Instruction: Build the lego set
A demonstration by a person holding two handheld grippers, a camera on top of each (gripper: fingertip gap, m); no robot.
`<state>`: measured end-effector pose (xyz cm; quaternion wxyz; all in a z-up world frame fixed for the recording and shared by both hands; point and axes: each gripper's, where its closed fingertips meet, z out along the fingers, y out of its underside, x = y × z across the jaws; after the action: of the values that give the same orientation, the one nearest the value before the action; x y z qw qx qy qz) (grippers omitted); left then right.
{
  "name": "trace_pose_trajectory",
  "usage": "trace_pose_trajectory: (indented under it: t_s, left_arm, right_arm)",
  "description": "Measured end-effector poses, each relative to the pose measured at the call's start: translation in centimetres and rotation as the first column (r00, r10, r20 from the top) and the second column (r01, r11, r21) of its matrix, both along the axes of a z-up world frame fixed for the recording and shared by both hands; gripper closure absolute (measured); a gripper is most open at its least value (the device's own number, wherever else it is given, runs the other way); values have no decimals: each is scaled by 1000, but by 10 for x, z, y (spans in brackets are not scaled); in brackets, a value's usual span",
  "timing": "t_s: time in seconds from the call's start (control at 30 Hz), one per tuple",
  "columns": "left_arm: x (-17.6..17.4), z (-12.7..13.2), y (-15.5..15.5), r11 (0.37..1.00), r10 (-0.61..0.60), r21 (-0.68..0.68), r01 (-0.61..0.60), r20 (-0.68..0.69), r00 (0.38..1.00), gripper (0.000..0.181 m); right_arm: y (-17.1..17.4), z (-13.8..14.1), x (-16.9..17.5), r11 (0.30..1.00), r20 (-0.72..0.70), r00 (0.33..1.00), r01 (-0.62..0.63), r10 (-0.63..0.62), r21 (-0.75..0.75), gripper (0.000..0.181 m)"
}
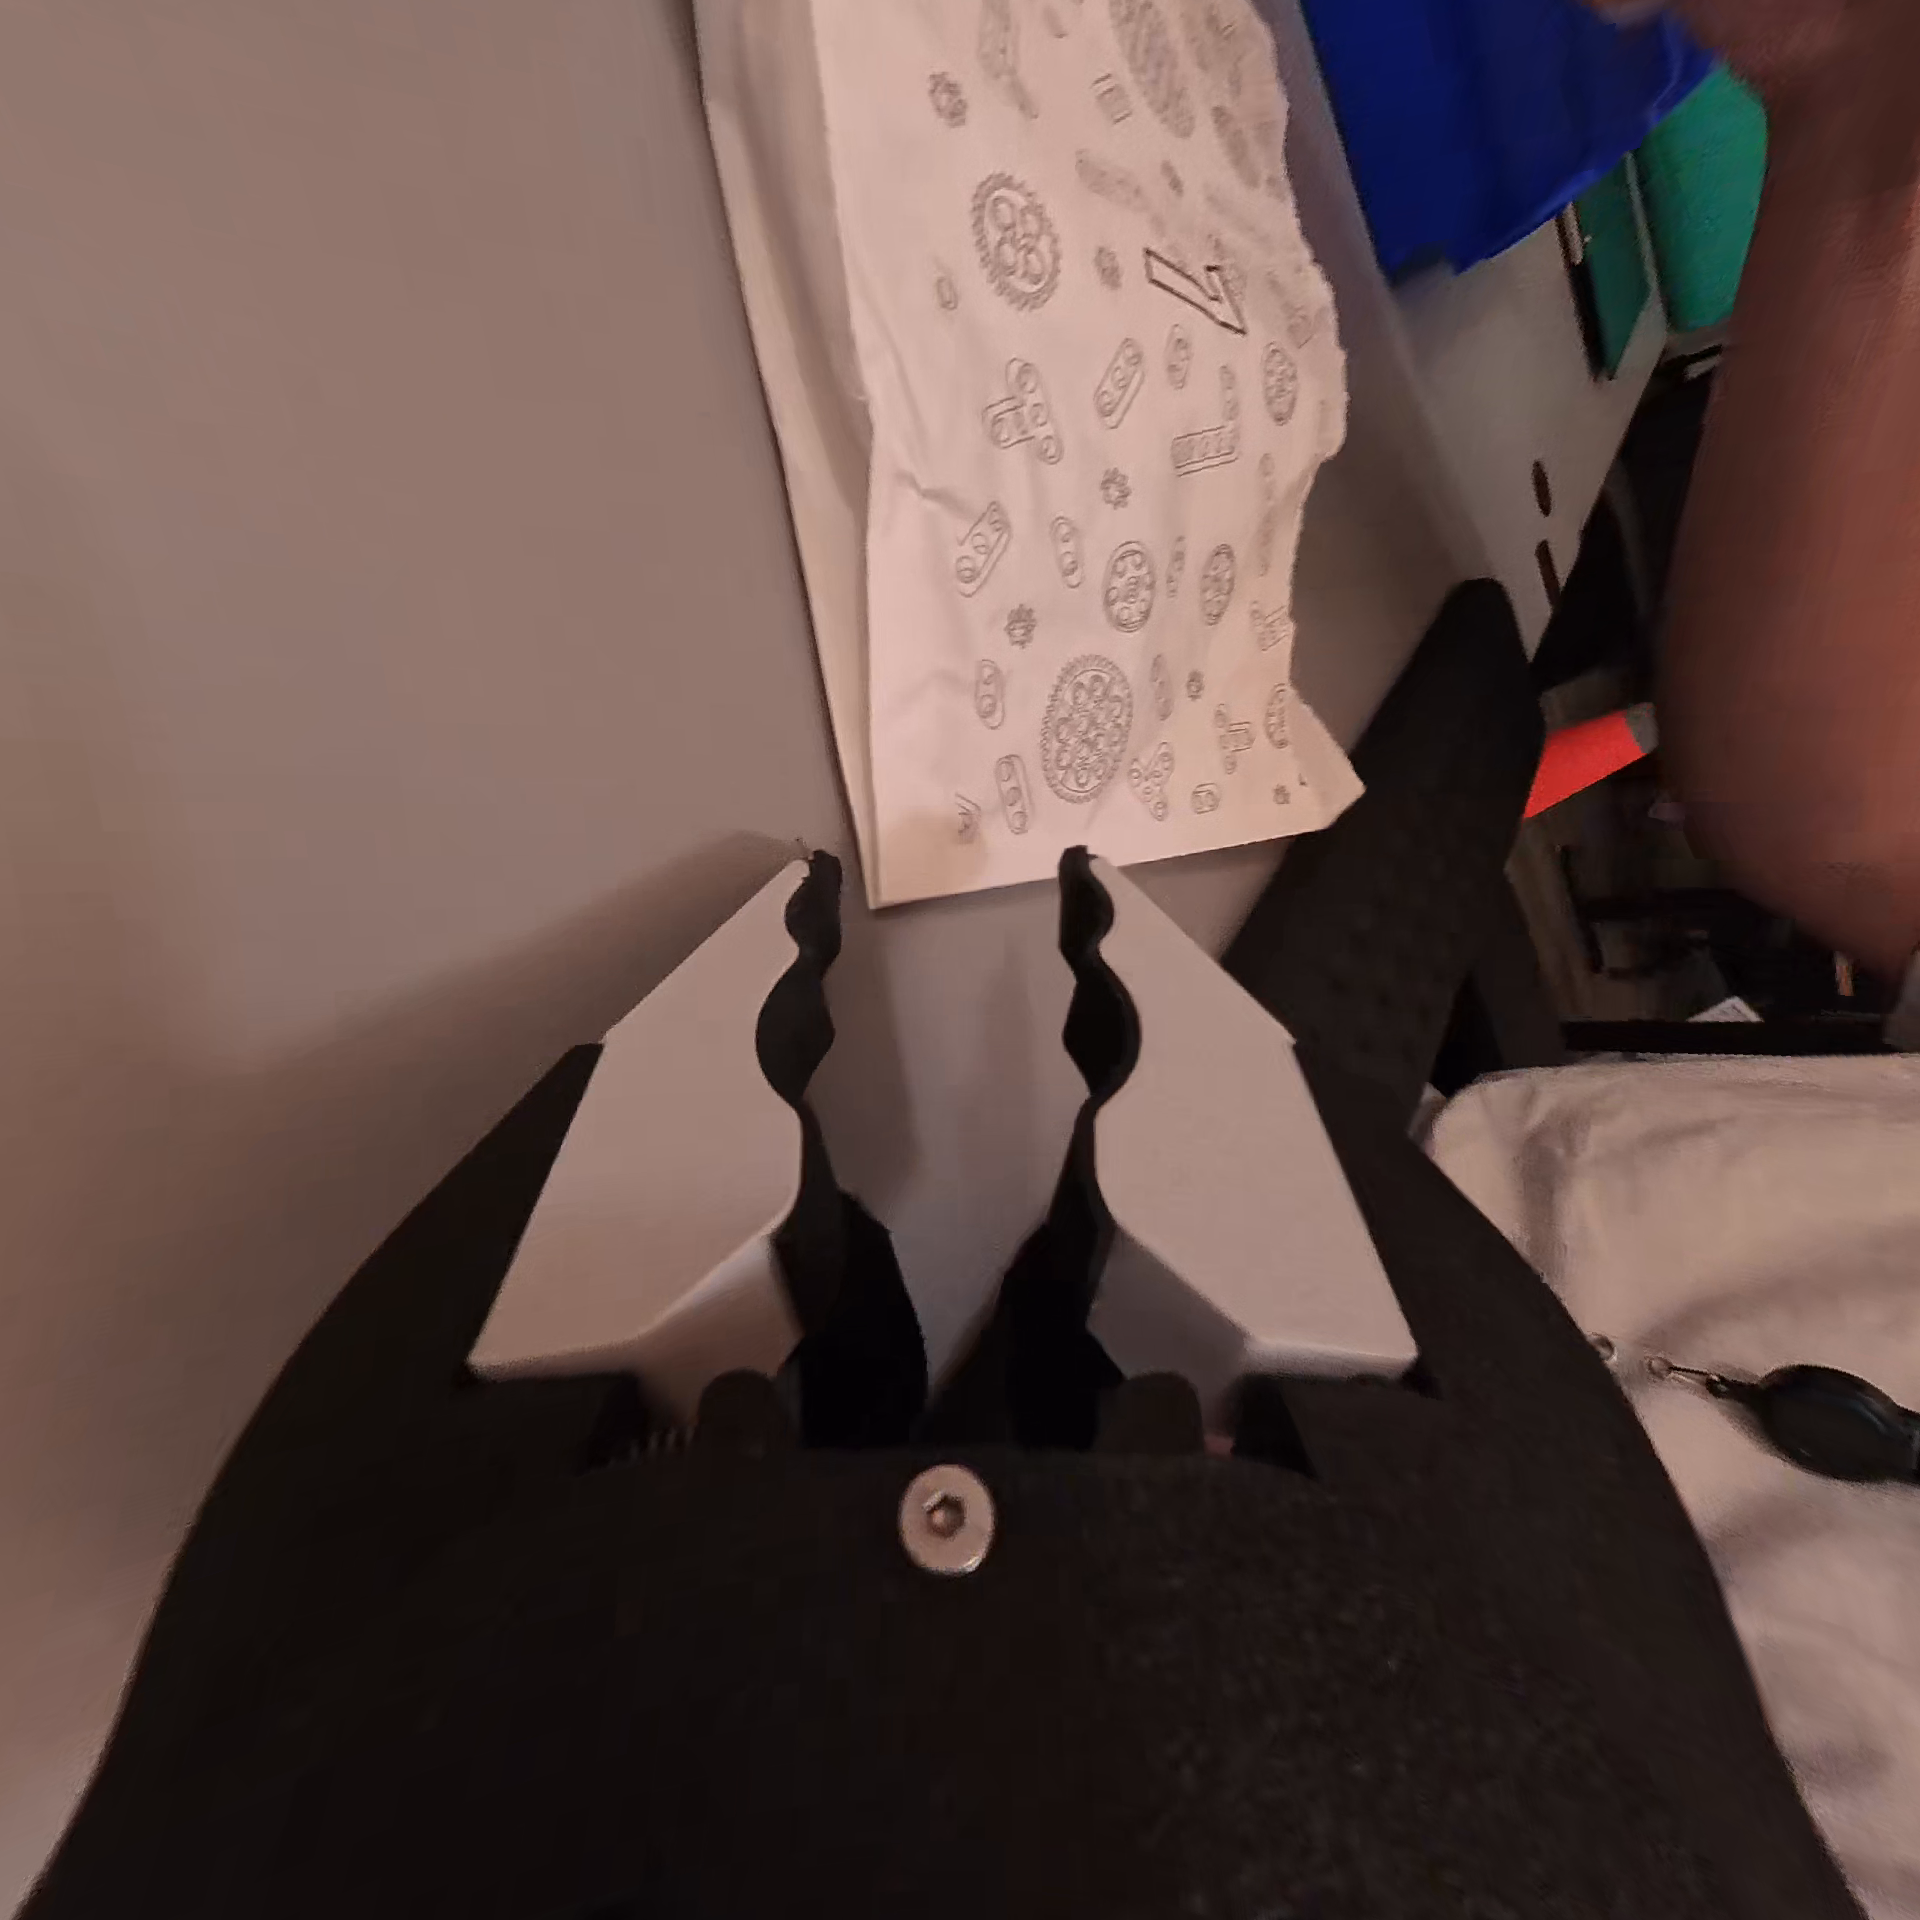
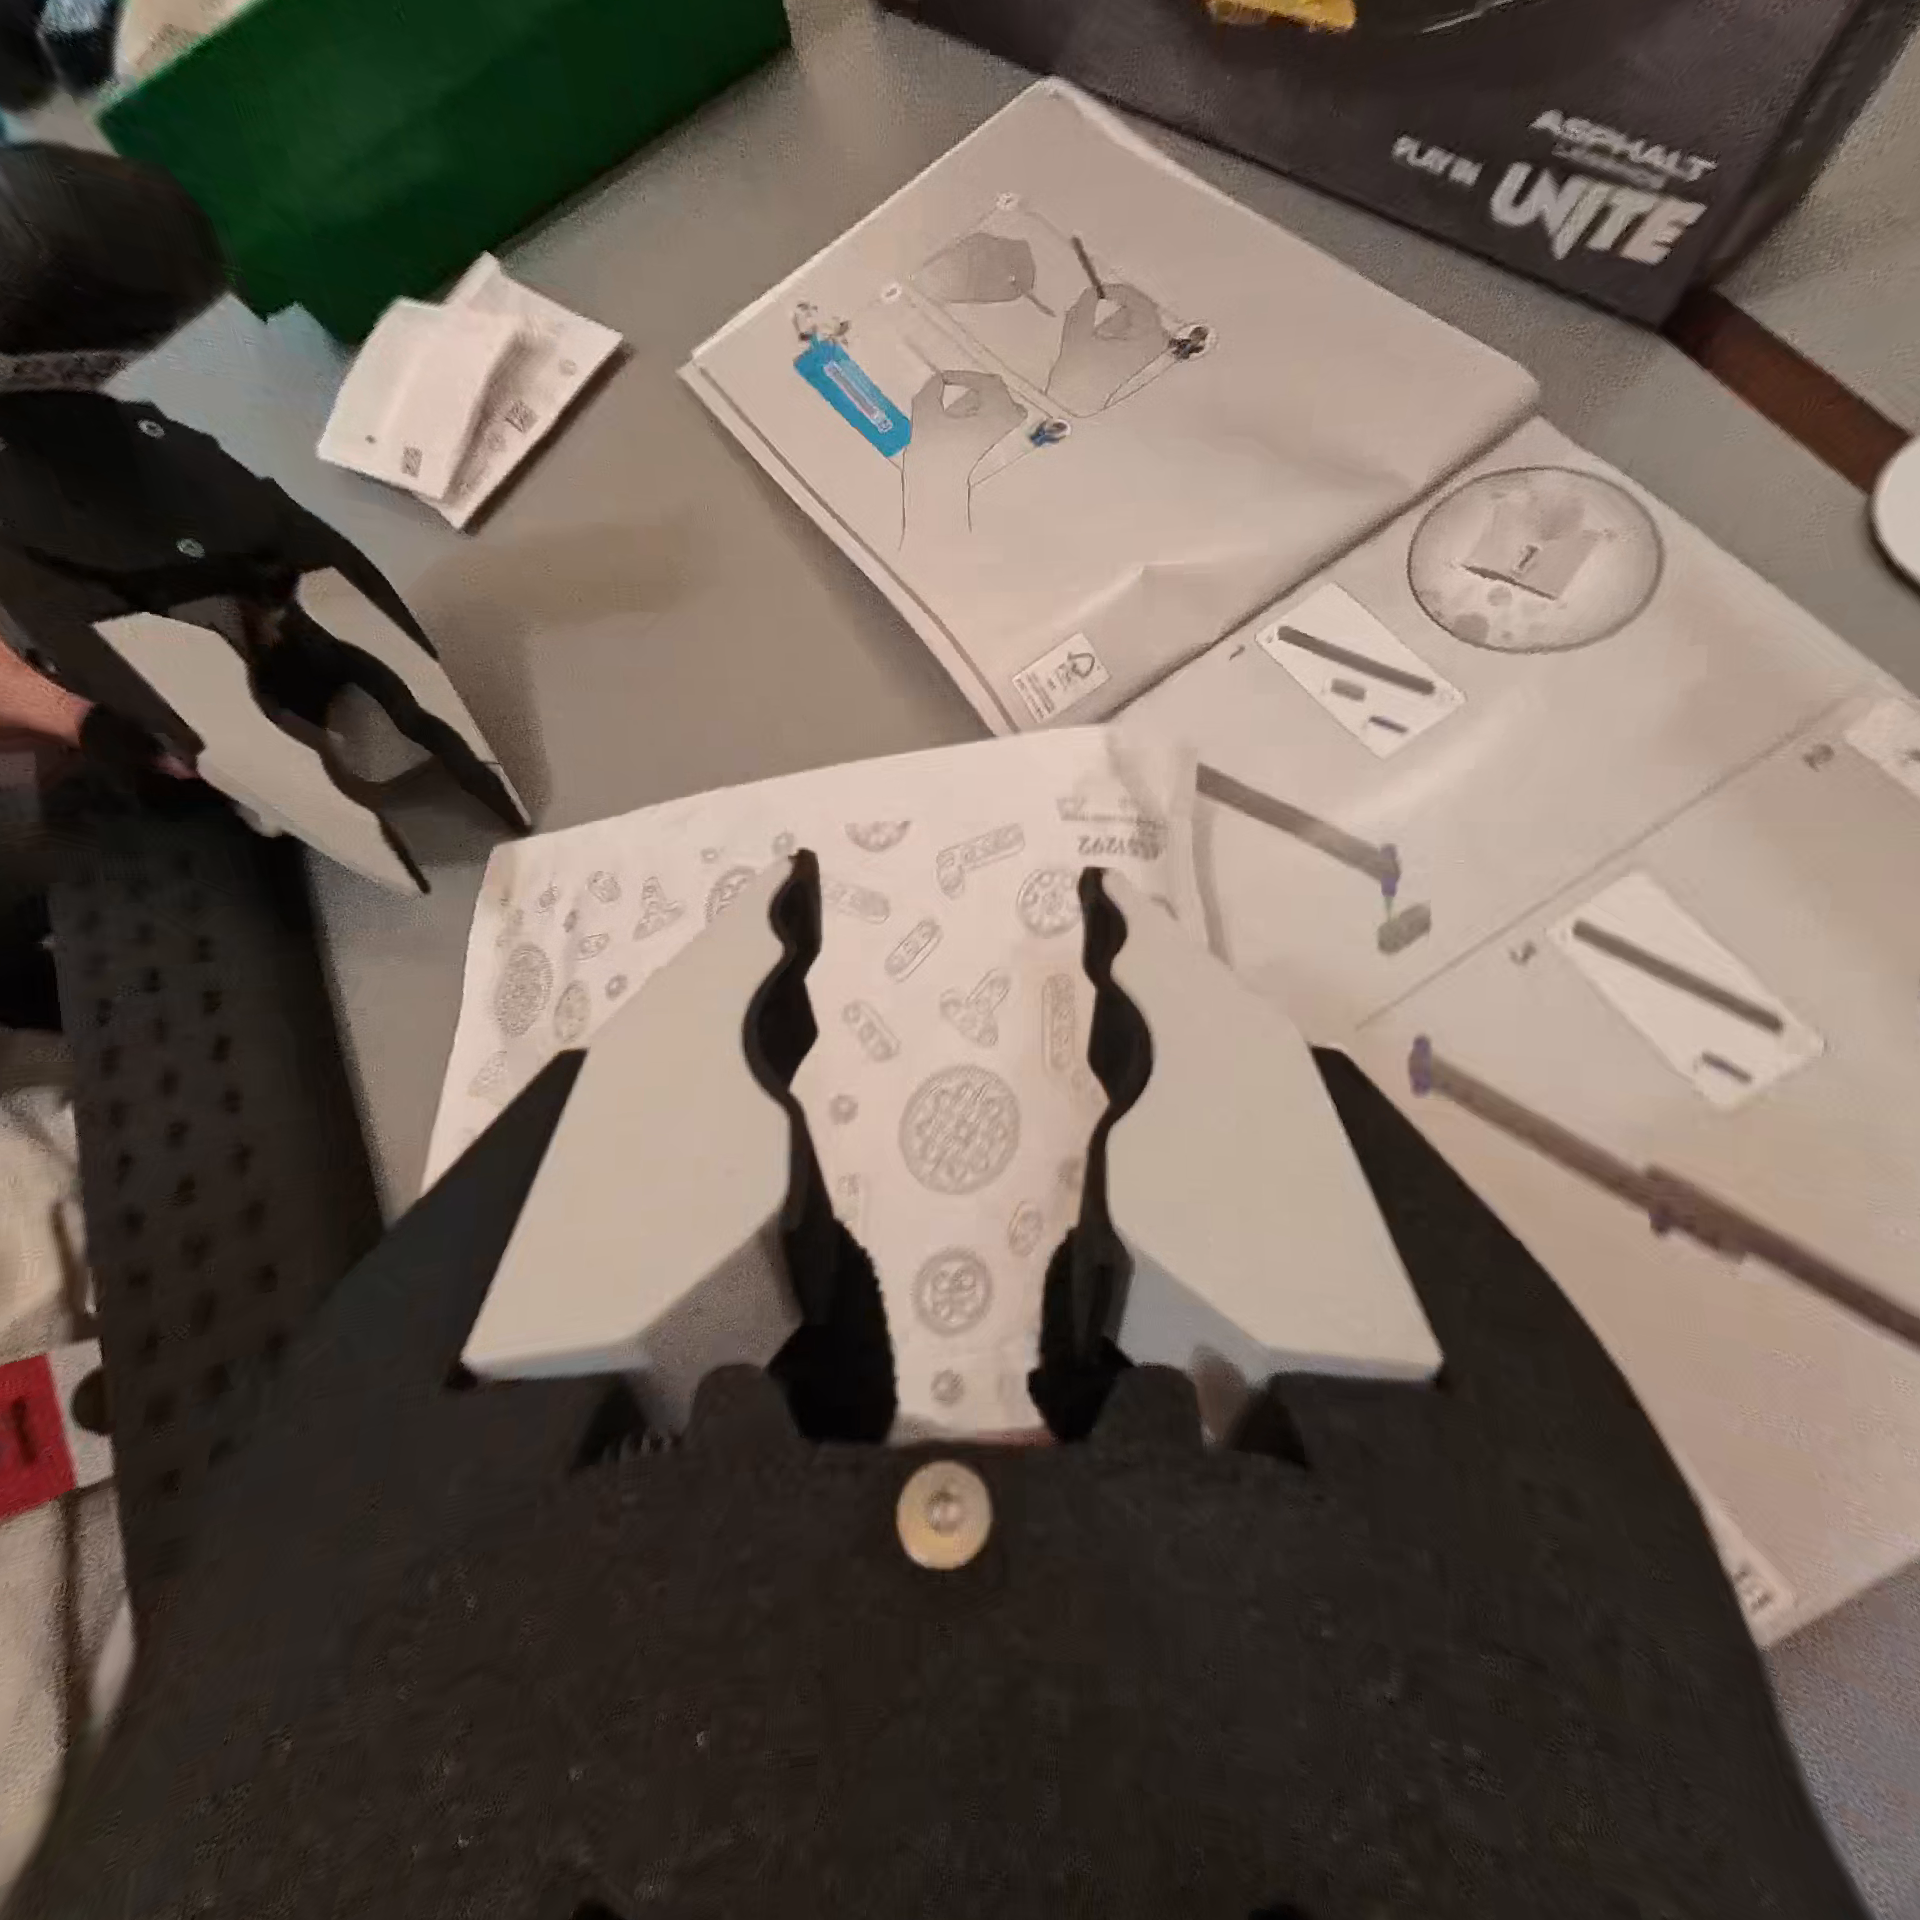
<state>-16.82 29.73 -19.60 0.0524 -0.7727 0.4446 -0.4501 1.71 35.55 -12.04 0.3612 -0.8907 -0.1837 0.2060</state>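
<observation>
A white paper parts bag (image 2: 935, 1049), printed with grey outlines of gears and beams, lies flat on the grey table (image 2: 644, 582). My right gripper (image 2: 945, 873) is open and empty, with its fingers just above the bag. The bag also shows in the left wrist view (image 1: 1091, 468), with a torn edge on its right side. My left gripper (image 1: 948, 862) is open and empty, just short of the bag's near edge. It also shows at the left of the right wrist view (image 2: 468, 847), tilted down at the bag's corner. No loose bricks are in sight.
An open instruction booklet (image 2: 1122, 436) lies beyond and to the right of the bag. A green box (image 2: 416, 135), a small white leaflet (image 2: 468, 405) and a black box (image 2: 1455, 135) are at the back. A black perforated chair arm (image 2: 208, 1091) is on the left. A person's arm (image 1: 1818, 416) is at the right.
</observation>
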Motion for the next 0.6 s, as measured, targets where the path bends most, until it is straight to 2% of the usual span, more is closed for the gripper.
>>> trace_pose_trajectory:
  t_s: [0.07, 0.13, 0.2, 0.27, 0.37, 0.47, 0.53, 0.6]
  left_arm:
    - [5, -3, 5, 1000, -3, -6, 3, 0, 1000, 145]
    - [9, -3, 7, 1000, -11, 0, 11, -3, 1000, 149]
    - [11, -8, 8, 998, -37, 48, 39, -29, 999, 175]
    - [12, -9, 6, 995, -73, 59, 75, -38, 997, 178]
    - [10, -8, 9, 987, -118, 101, 123, -56, 991, 180]
    - [7, -6, 18, 965, -173, 184, 187, -93, 981, 181]
    - [6, 0, 30, 936, -195, 274, 221, -119, 973, 181]
    - [2, 6, 43, 881, -229, 385, 276, -166, 959, 181]
  right_arm:
    - [29, -12, -3, 994, 9, 995, -95, 95, -47, 132]
    - [44, -28, -3, 974, 46, 981, -181, 188, -134, 132]
    - [52, -37, -5, 951, 66, 963, -245, 261, -189, 133]
    - [55, -42, -4, 932, 56, 952, -280, 300, -228, 134]
    - [60, -46, 8, 923, 27, 959, -264, 283, -280, 137]
    - [63, -39, 7, 921, -116, 963, -267, 243, -283, 137]
    - [61, -31, 1, 918, -211, 947, -294, 243, -265, 137]
    - [60, -29, 1, 917, -232, 940, -308, 252, -252, 137]
